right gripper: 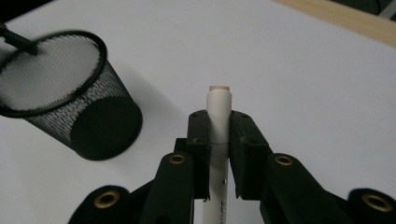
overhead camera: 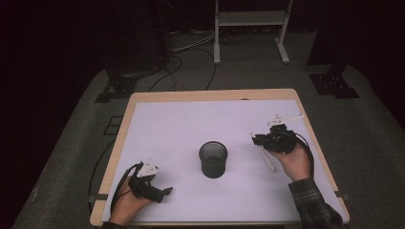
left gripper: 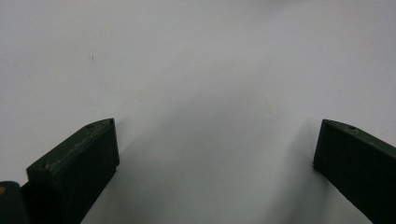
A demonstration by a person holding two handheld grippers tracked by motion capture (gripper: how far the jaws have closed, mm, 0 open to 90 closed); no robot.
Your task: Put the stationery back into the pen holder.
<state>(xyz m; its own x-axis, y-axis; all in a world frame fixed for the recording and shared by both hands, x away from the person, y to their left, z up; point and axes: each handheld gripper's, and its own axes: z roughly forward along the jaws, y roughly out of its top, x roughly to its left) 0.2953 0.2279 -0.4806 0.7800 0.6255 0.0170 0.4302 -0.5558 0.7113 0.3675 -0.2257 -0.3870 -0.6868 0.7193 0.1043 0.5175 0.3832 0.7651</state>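
A black mesh cup [overhead camera: 213, 159] stands upright in the middle of the white table mat; in the right gripper view the cup [right gripper: 65, 93] is at the upper left. My right gripper [right gripper: 218, 122] is shut on a white pen [right gripper: 218, 116], whose tip sticks out past the jaws. From above, the right gripper [overhead camera: 260, 140] is to the right of the cup, with the pen [overhead camera: 265, 157] slanting down from it. My left gripper [overhead camera: 165, 192] rests at the front left of the mat. Its jaws [left gripper: 215, 154] stand wide apart over bare mat with nothing between them.
The white mat [overhead camera: 191, 124] covers a wooden table [overhead camera: 210, 94] whose edge shows at the back and sides. Beyond it, the dark floor holds cables [overhead camera: 191, 52], black stand bases [overhead camera: 334, 83] and a white metal frame [overhead camera: 250, 28].
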